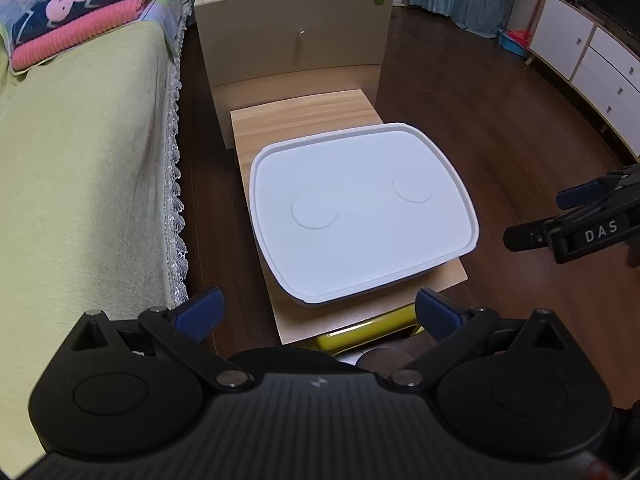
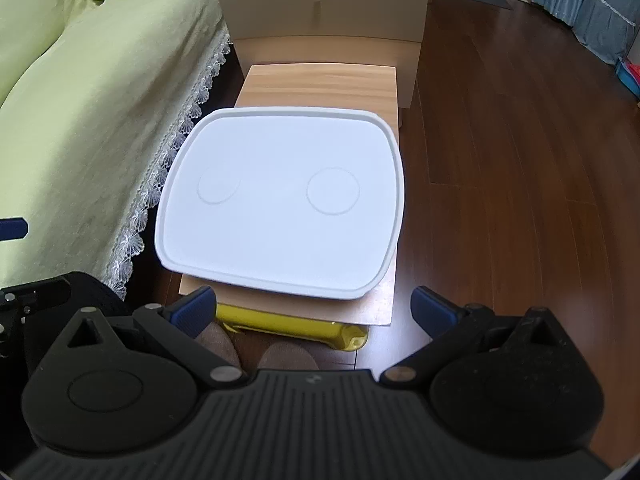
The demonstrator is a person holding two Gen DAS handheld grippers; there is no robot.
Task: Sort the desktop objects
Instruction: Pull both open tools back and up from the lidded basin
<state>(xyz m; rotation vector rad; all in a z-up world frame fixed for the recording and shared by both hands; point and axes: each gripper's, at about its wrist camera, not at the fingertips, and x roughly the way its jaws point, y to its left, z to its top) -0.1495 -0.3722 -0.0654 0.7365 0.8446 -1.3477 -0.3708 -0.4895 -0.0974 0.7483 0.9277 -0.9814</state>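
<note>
Dark wooden floor [image 2: 520, 160] fills a bedroom, with a bed [image 1: 80, 180] under a pale green cover along the left side. Folded pink and navy blankets [image 1: 80, 12] lie on the bed's far end. A light wood cabinet [image 1: 292, 28] with one small knob stands beyond a low wooden worktop [image 1: 304, 116], and a white drawer unit [image 1: 592, 60] lines the right wall.

On the worktop sits a white tray [image 1: 360, 208], rectangular with rounded corners and a raised rim. Two shallow round recesses mark its flat surface. The tray covers most of the worktop and overhangs its right edge in the left wrist view. Nothing rests on the tray. A yellow frame [image 2: 288, 324] shows just under the worktop's near edge.

The left gripper [image 1: 318, 314] hovers near the worktop's front edge, jaws spread wide and holding nothing. The right gripper [image 2: 312, 310] hovers at the same near edge, its jaws also wide apart and bare. In the left wrist view the right gripper appears at the far right, over the floor, clear of the tray. Neither gripper touches the tray.
</note>
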